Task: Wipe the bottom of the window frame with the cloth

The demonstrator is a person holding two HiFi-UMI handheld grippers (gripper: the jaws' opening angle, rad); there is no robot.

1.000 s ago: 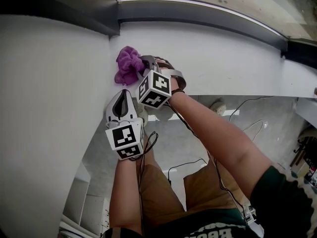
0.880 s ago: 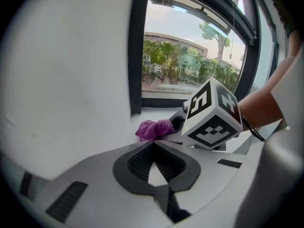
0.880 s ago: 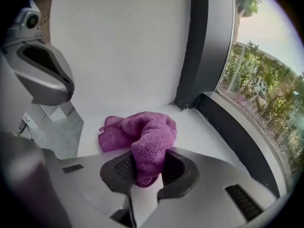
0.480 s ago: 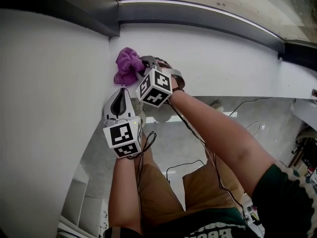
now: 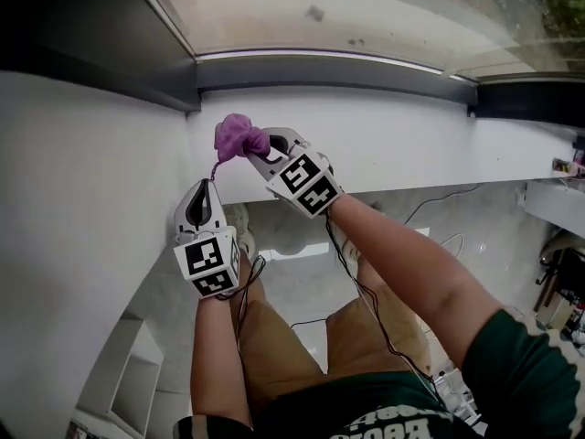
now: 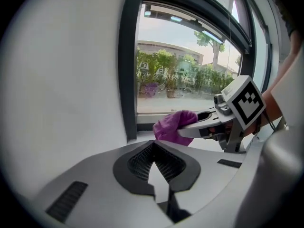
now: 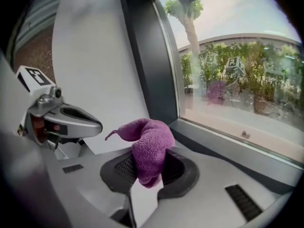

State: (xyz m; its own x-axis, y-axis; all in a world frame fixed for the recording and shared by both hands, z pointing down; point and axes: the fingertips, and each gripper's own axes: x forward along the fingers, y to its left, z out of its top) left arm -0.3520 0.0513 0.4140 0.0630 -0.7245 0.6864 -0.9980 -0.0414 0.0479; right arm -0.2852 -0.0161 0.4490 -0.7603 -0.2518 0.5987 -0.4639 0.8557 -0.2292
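Just short of the frame's [image 5: 338, 71] bottom rail, at its left corner, the purple cloth [image 5: 239, 138] hangs bunched over the white sill [image 5: 411, 144]. The right gripper [image 5: 250, 148] has its fingers pinching the cloth in the middle, so that one fold rises above them and a short end droops below; its own view shows the wad filling the gap between the dark pads [image 7: 178, 167]. Whether the cloth touches the sill or the frame cannot be told.

Farther from the frame, off the sill's near edge, is the left gripper [image 5: 203, 187], close to the white wall [image 5: 82, 208] that runs out from the frame's left post. Its fingers are pressed together at the tips with nothing between them, and they point toward the frame and the cloth [image 6: 173, 127].

Behind the frame the glass [image 5: 366, 7] shows pale ground outside. Well away from the frame, below both forearms, lie a grey floor [image 5: 311, 282] and thin cables [image 5: 439, 213].
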